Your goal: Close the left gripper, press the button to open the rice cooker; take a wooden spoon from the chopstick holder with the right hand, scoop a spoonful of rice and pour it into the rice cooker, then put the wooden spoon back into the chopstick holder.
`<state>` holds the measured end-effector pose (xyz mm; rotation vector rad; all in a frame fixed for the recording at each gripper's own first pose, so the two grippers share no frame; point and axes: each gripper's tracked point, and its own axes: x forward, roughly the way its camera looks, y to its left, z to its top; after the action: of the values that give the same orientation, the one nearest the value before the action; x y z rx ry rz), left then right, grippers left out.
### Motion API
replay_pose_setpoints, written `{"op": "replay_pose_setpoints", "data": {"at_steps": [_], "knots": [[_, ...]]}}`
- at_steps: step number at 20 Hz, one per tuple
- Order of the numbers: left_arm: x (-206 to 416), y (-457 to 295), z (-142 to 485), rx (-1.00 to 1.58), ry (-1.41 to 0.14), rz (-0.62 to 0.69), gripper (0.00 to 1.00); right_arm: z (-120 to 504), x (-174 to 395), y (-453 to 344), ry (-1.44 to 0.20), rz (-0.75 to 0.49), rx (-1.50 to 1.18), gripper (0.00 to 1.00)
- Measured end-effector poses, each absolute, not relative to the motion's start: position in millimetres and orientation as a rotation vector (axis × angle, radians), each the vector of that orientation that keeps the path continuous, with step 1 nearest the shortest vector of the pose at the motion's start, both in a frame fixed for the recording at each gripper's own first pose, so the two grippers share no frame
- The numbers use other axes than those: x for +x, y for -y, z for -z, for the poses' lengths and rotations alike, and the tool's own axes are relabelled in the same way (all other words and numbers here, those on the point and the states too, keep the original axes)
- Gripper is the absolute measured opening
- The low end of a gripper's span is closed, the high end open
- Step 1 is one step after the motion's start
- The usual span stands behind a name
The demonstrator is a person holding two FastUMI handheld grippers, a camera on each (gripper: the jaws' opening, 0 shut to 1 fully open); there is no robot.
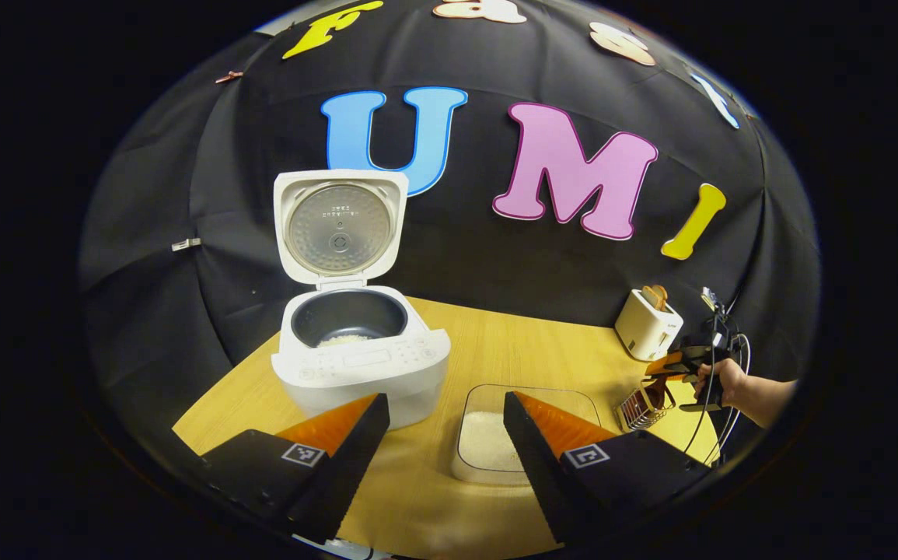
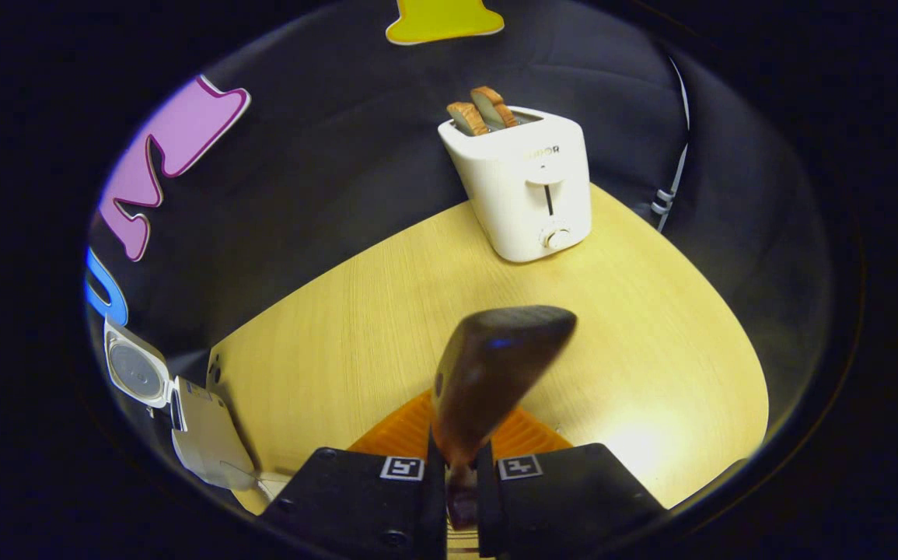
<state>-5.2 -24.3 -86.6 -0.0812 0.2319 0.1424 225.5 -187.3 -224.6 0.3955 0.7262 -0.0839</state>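
Note:
The white rice cooker [image 1: 359, 362] stands with its lid [image 1: 340, 225] raised, and a little rice lies in the dark pot [image 1: 349, 336]. My left gripper [image 1: 446, 424] hangs open in front of it, above a clear container of rice [image 1: 487, 443]. At the far right a hand [image 1: 732, 383] holds my right gripper [image 1: 690, 364] just above the wire chopstick holder [image 1: 643, 406]. In the right gripper view, that gripper [image 2: 460, 467] is shut on the handle of the dark wooden spoon [image 2: 491, 369], bowl pointing forward. The cooker [image 2: 204, 439] shows at the lower left there.
A white toaster [image 1: 647, 323] [image 2: 530, 187] with bread slices stands at the back right of the wooden table [image 1: 526, 350]. The black cloth wall runs close behind the cooker and toaster. Cables hang from the right gripper.

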Motion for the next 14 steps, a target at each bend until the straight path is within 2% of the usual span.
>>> {"op": "replay_pose_setpoints", "data": {"at_steps": [8, 14], "knots": [[-4, 20, 70, -0.102, -0.194, -0.084, 0.96, 143, 204, 190, -0.532, 0.110, 0.319, 0.20], [-8, -4, 60, -0.072, -0.172, -0.039, 0.96, 74, 169, 125, -0.428, 0.024, 0.257, 0.19]]}}
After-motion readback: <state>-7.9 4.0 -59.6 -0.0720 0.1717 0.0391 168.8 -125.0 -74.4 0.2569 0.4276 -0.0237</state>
